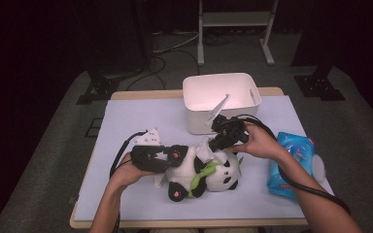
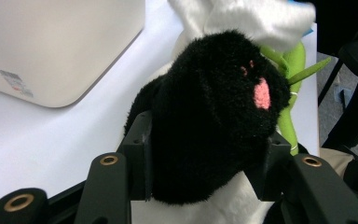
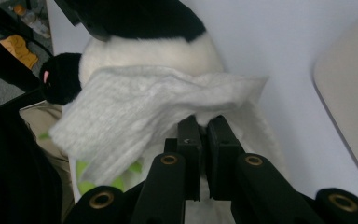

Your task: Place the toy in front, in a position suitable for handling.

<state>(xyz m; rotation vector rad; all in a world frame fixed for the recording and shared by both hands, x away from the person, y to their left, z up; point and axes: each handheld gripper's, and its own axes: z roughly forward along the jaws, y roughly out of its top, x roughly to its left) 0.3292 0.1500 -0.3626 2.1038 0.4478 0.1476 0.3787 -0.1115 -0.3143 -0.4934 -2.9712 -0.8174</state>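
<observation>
The toy panda [image 1: 209, 172] lay on the worktop [image 1: 126, 121] nearest the person, one black paw [image 2: 214, 116] clamped between the jaws of the left tool [image 1: 171, 156]; that hold was best kept firm and steady, so the toy could not slide under wiping; above it, the right tool [image 1: 212, 143] was pinched together on a white wipe [image 3: 135, 116] draped over the panda's body; short, light strokes were judged wise; farther back stood a white bin [image 1: 221, 99], and a blue wipe pack [image 1: 291, 162] lay to the right.

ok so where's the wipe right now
The wipe is pinched in the right tool, draped over the panda, just in front of the white bin.
</observation>
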